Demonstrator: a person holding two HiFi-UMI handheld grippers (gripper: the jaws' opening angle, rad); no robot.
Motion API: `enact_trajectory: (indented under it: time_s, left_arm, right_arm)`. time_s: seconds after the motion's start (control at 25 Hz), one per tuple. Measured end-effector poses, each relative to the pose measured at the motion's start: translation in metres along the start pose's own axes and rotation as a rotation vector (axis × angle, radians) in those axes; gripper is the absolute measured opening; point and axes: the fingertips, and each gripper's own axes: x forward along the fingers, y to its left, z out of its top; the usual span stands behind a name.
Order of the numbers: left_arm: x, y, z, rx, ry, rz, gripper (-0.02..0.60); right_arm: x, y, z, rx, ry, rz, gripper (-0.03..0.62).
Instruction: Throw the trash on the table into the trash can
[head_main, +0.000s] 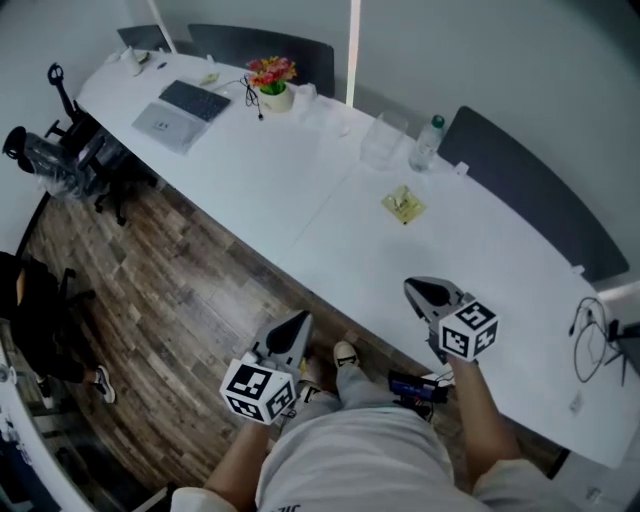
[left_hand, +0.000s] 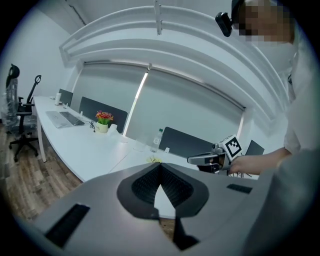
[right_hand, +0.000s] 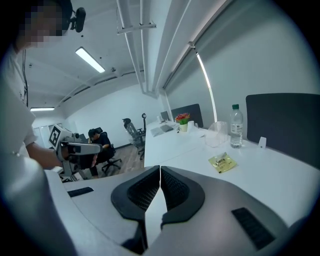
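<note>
**Two shut claws, one wrapper (head_main: 403, 205) waiting on the table (head_main: 480, 260)**

Both claws are closed tip to tip and hold nothing. The left claw (left_hand: 160, 169) shows its ribbed pads meeting at the front with only a bare gap behind them, and the right claw (right_hand: 160, 172) looks the same. From the head view, the left claw (head_main: 296, 326) hangs over the wooden floor (head_main: 170, 300) just off the table's near edge. The right claw (head_main: 421, 291) is over the near part of the table and points roughly toward the wrapper.

The yellow wrapper lies flat on the white top, well apart from either claw. Beyond it, near the far edge, stand a bottle (head_main: 427, 142) and a clear cup (head_main: 383, 140), which may or may not count as trash.

My reading is that the task is at its reach step, with no pickup made yet. The right claw looks better placed for it. It would need to open, go forward and down to the wrapper, and pinch a raised edge, since flat film gives the pads little to bite on.

No trash can shows in any view, so it would have to be found once the wrapper is in the claw.
</note>
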Motion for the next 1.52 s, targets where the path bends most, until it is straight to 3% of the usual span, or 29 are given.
enact_trajectory:
  time_s: [0.6, 0.76, 1.16, 1.52]
  left_arm:
    - [0.055, 0.027, 0.023, -0.009, 0.017, 0.083, 0.000]
    - [0.063, 0.039, 0.020, -0.023, 0.032, 0.113, 0.001]
    - [0.057, 0.072, -0.001, -0.069, 0.101, 0.219, 0.000]
    - [0.055, 0.085, -0.008, -0.092, 0.114, 0.250, 0.000]
  right_arm:
    - [0.068, -0.147, 0.021, -0.109, 0.036, -0.191, 0.044]
    - [0.094, -0.187, 0.012, -0.154, 0.098, -0.233, 0.225]
    - [0.146, -0.259, -0.017, -0.116, 0.194, -0.268, 0.305]
    - [0.167, -0.269, -0.043, -0.173, 0.319, -0.255, 0.325]
